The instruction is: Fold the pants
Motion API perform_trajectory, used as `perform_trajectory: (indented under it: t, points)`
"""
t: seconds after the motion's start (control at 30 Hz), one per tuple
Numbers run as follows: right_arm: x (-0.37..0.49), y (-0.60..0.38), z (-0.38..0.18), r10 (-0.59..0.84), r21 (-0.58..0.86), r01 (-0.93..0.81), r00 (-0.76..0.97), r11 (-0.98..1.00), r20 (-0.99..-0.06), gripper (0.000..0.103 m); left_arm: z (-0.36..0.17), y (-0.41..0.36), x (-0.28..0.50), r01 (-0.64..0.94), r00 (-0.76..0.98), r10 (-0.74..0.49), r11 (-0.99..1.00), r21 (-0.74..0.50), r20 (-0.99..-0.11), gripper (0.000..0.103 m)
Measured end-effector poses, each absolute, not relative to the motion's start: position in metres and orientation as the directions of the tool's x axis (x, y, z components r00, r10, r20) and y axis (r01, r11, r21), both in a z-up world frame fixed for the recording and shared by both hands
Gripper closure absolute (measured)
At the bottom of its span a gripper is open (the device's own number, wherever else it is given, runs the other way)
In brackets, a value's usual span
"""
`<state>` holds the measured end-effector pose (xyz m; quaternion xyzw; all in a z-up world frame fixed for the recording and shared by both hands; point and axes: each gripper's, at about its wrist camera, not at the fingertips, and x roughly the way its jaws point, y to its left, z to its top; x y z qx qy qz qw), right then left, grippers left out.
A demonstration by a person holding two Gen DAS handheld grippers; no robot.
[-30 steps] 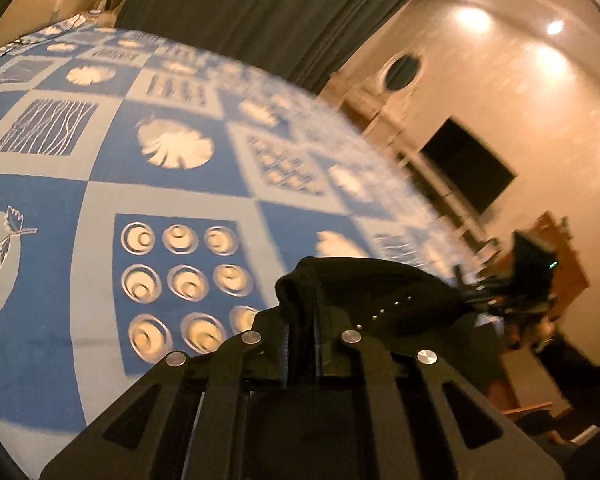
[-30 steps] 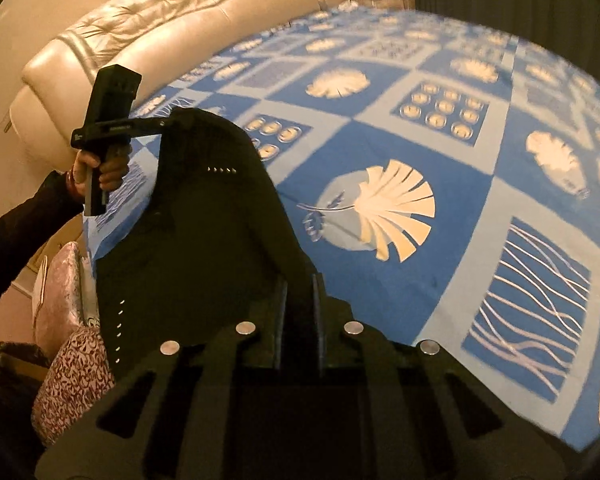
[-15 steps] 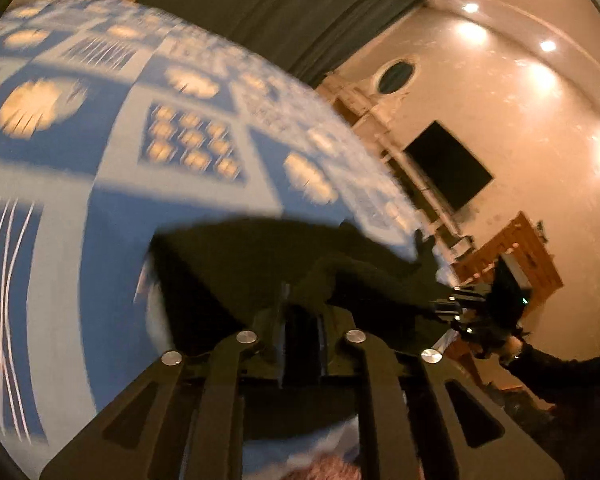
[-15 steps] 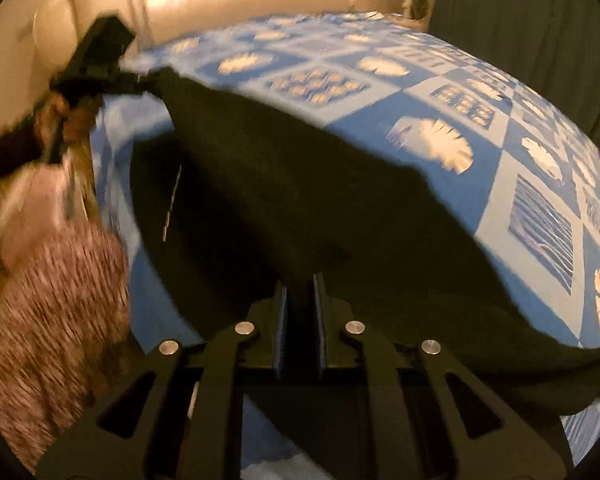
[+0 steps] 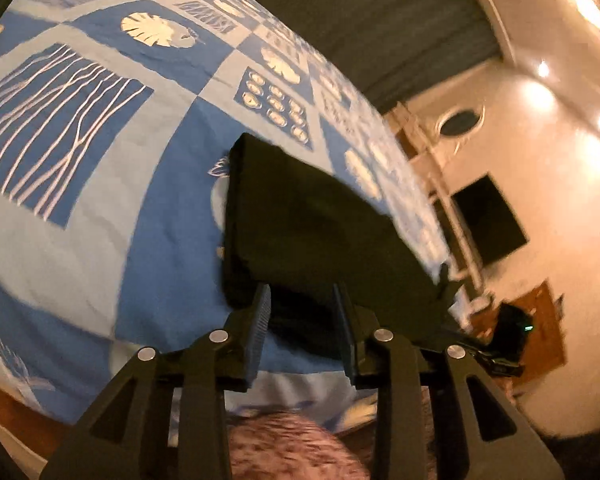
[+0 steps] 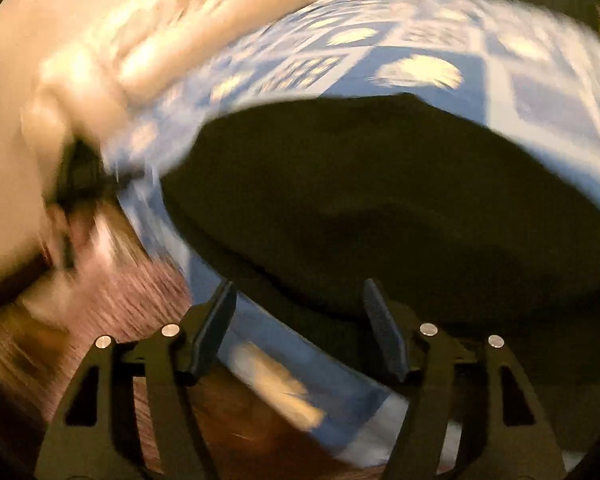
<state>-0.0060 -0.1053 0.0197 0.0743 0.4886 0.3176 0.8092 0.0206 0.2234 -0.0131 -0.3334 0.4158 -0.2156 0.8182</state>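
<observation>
Pants: the dark pants (image 5: 312, 224) lie flat on the blue-and-white patterned bed (image 5: 100, 168), a folded slab with its near edge close to the bed's edge.
Left gripper: my left gripper (image 5: 302, 312) is released, jaws spread wide, nothing between them.
Pants to left jaws: the near edge of the cloth sits just ahead of the two fingertips and shows through the gap; I cannot tell whether the tips touch it.
Right gripper: my right gripper (image 6: 300, 308) is also released, jaws well apart and empty.
Pants to right jaws: in the right wrist view the pants (image 6: 380, 200) spread as a dark mass ahead of the jaws, the nearest fold just beyond the right fingertip; the frame is heavily blurred.
Beyond the bed: a dark curtain (image 5: 380, 20) hangs behind it and a black screen (image 5: 488, 220) is on the far wall.
Far side: my right gripper (image 5: 508, 344) shows past the cloth's right corner.
</observation>
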Motion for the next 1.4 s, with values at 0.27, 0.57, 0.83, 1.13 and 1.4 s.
perform_trajectory:
  t: [0.27,0.57,0.83,1.13,1.4]
  points:
    - [0.006,-0.183,-0.015,0.701,0.763,0.009,0.387,0.647,-0.599,0.033,-0.027,0.187,0.025,-0.036,0.556,-0.62,0.648,-0.761,-0.553,0.059]
    - [-0.009,-0.175,-0.033,0.705,0.803,0.115,0.417,0.585,-0.574,0.033,-0.039,0.175,0.017,-0.111,0.582,-0.565,0.657,-0.745,-0.585,0.059]
    - [-0.001,-0.184,-0.045,0.687,0.816,0.164,0.463,0.555,-0.56,0.06,-0.048,0.177,0.016,-0.184,0.604,-0.53,0.634,-0.751,-0.596,0.059]
    - [-0.002,-0.195,-0.057,0.691,0.84,0.207,0.488,0.502,-0.534,0.092,-0.047,0.181,0.027,-0.271,0.595,-0.491,0.623,-0.734,-0.637,0.091]
    - [-0.022,-0.194,-0.034,0.692,0.848,0.161,0.512,0.505,-0.509,0.094,-0.047,0.201,0.006,-0.348,0.612,-0.442,0.593,-0.726,-0.655,0.091]
